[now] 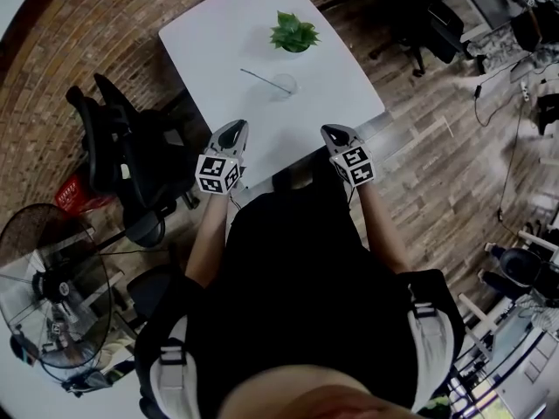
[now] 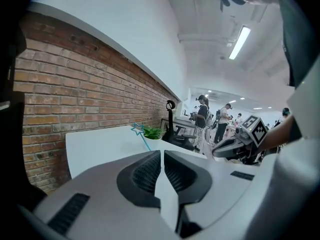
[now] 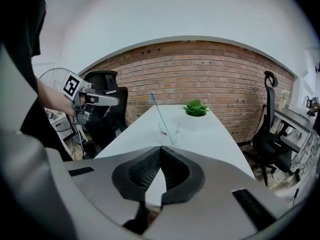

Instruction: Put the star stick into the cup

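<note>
A clear cup point(image 1: 284, 84) stands on the white table point(image 1: 227, 42), and the thin blue star stick point(image 1: 260, 78) leans in it, tilted to the left. The right gripper view shows the cup point(image 3: 169, 130) with the stick point(image 3: 161, 115) rising out of it. In the left gripper view only the stick's star end point(image 2: 138, 129) shows above the gripper body. My left gripper point(image 1: 232, 130) point(image 2: 162, 154) hovers at the table's near edge, shut and empty. My right gripper point(image 1: 336, 133) point(image 3: 160, 150) is beside it, also shut with nothing held.
A small green plant point(image 1: 294, 33) in a white pot sits behind the cup. Black office chairs point(image 1: 122, 147) stand left of the table, a floor fan point(image 1: 52, 295) nearer me. A brick wall point(image 3: 200, 69) runs behind the table. Another chair point(image 3: 267, 124) is on the right.
</note>
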A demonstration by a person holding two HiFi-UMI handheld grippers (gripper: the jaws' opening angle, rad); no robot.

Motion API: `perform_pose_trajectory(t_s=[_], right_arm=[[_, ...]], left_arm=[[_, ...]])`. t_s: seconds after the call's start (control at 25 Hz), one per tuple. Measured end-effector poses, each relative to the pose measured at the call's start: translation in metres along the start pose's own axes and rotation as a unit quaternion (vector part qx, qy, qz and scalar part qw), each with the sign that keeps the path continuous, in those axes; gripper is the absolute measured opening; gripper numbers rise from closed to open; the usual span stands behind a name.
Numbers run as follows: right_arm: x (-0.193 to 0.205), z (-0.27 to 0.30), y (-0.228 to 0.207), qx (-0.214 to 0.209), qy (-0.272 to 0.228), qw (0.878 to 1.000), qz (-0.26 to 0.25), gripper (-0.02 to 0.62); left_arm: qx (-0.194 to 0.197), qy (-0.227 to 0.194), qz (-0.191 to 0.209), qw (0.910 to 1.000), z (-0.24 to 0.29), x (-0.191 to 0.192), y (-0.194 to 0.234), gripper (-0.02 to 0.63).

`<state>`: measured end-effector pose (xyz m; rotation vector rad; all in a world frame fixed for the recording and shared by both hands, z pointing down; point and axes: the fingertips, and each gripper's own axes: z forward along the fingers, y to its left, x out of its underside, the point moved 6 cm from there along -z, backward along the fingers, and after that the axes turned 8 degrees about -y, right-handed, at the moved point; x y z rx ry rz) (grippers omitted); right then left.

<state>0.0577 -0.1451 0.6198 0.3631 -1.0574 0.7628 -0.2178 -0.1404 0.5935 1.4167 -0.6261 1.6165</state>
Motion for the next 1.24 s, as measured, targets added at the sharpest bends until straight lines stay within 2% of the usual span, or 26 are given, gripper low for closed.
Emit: perform_pose_trajectory(t_s=[0.4, 0.72, 0.96, 1.24], right_arm=[[-0.006, -0.001, 0.020, 0.000, -0.009, 1.000, -0.011, -0.003], [-0.003, -0.003, 0.027, -0.003, -0.011, 1.000, -0.009, -0.002], [-0.011, 0.005, 0.029, -0.010, -0.017, 1.000, -0.017, -0.002], [-0.012, 0.006, 0.028, -0.005, -0.017, 1.000, -0.016, -0.002]], left_arm=[[-0.002, 0.004, 0.000, 1.0000, -0.038, 0.011, -0.003, 0.034], [0.003, 0.002, 0.004, 1.0000, -0.046, 0.009, -0.013, 0.034], [-0.005, -0.003, -0.010, 0.9999, -0.054, 0.006, -0.009, 0.032], [0.006, -0.009, -0.009, 0.9999, -0.051, 0.000, -0.014, 0.032]])
